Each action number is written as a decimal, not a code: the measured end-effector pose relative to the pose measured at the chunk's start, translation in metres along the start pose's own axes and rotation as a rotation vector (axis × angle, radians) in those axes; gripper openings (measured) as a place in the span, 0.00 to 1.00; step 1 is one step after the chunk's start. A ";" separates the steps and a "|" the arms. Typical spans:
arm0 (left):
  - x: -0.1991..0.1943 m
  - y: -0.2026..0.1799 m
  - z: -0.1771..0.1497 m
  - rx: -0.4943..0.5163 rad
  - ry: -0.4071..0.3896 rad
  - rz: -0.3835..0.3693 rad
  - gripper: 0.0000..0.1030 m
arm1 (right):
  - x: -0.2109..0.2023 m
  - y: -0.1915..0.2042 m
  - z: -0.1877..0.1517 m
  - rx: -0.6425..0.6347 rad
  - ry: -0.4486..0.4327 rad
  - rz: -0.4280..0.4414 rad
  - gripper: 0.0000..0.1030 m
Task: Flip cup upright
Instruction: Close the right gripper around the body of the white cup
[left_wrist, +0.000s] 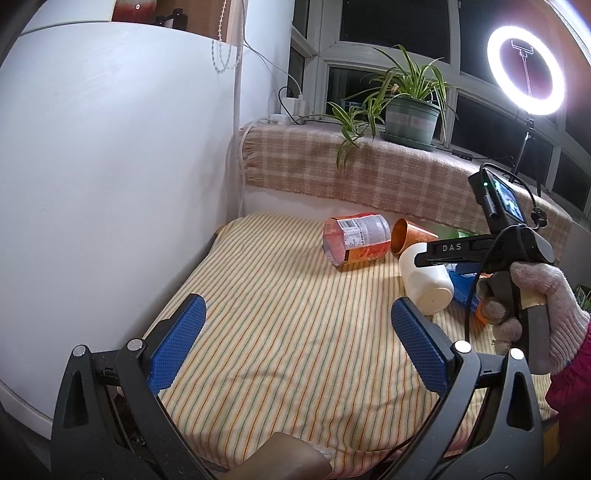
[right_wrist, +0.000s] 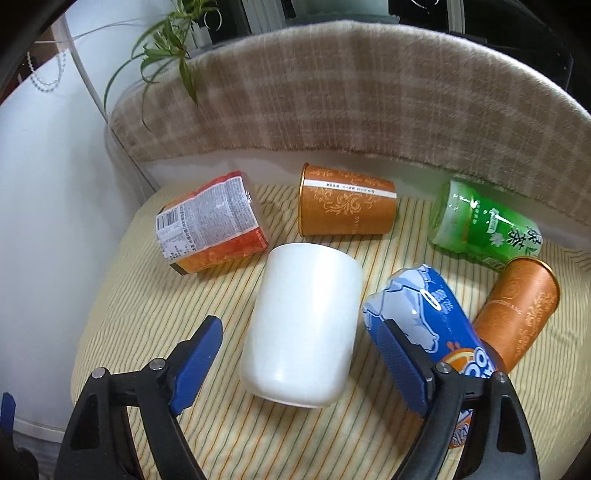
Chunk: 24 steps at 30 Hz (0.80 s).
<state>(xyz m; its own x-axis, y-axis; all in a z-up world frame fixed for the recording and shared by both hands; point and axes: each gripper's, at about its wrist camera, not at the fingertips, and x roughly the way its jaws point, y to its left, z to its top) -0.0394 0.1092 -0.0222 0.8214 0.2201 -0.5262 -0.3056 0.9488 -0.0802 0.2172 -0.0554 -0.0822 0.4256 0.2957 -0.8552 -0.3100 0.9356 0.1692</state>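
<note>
Lying on side on striped cloth (right_wrist: 155, 317), white cup (right_wrist: 301, 328) sat between spread right gripper (right_wrist: 303, 354) pads, untouched. Looked rigid, smooth, slippery; mid-wall grip judged best. Left gripper (left_wrist: 295, 343) spread, empty.

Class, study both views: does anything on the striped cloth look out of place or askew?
Yes. The white cup lies on its side, as do both orange cups, the green bottle and the blue can. Nothing has spilled.
</note>
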 end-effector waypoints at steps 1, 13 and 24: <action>0.000 0.000 0.000 -0.001 0.001 0.000 0.99 | 0.002 0.001 0.001 -0.001 0.007 -0.005 0.85; -0.001 0.005 0.001 -0.011 0.002 0.000 0.99 | 0.024 0.017 0.009 -0.056 0.069 -0.067 0.84; 0.000 0.007 0.002 -0.014 0.003 -0.003 0.99 | 0.041 0.023 0.009 -0.093 0.104 -0.125 0.76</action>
<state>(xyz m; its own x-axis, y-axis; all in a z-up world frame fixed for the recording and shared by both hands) -0.0407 0.1167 -0.0213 0.8209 0.2164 -0.5284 -0.3099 0.9461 -0.0939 0.2352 -0.0204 -0.1088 0.3770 0.1519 -0.9137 -0.3397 0.9404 0.0161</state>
